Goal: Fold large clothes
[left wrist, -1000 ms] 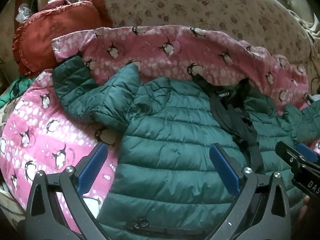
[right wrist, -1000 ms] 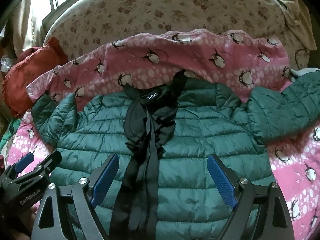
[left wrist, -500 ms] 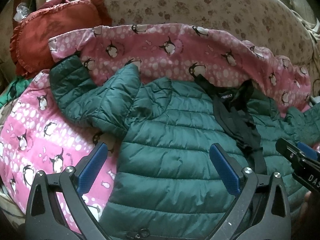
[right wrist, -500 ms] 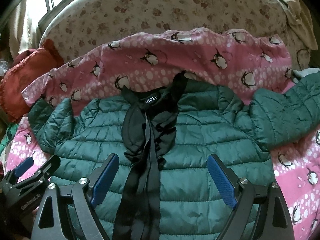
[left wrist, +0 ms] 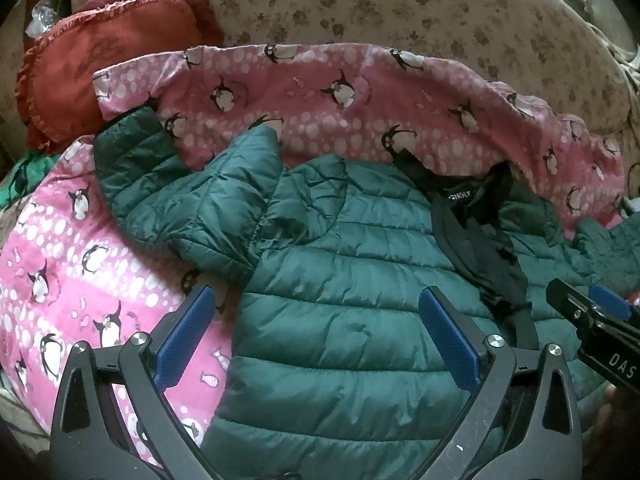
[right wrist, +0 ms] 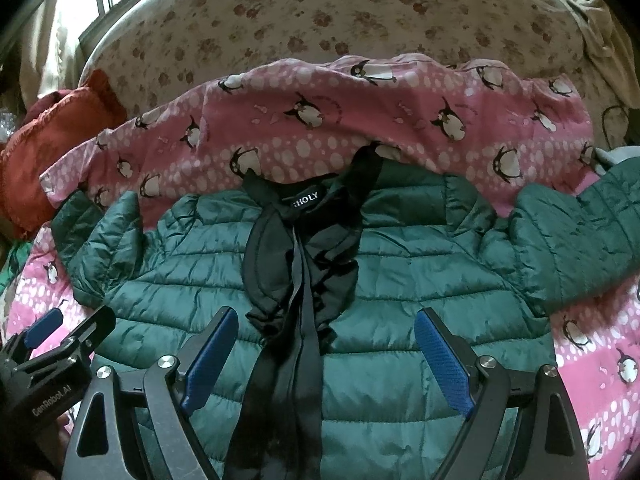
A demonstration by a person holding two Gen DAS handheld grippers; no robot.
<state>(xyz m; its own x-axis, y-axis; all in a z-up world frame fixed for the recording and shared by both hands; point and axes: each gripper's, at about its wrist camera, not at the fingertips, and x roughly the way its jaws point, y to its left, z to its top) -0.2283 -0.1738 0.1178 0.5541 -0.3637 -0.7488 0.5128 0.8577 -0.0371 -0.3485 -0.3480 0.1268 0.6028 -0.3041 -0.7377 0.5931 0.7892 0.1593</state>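
Observation:
A dark green quilted puffer jacket [left wrist: 352,280] lies spread front-up on a pink penguin-print blanket [left wrist: 320,92]. It also shows in the right wrist view [right wrist: 400,264]. Its black lining and collar with a label [right wrist: 304,240] run down the middle. Its left sleeve [left wrist: 168,184] is bent out to the left, its right sleeve [right wrist: 576,232] out to the right. My left gripper [left wrist: 316,340] is open and empty above the jacket's left side. My right gripper [right wrist: 324,360] is open and empty above the jacket's middle.
A red ruffled cushion [left wrist: 100,52] lies at the back left. A beige paw-print bed cover [right wrist: 340,8] stretches behind the blanket. A bit of green cloth [left wrist: 20,176] shows at the far left edge.
Both grippers have drawn slightly forward and up over the jacket; the view has shifted a little. The jacket has not moved. Both grippers stay open.

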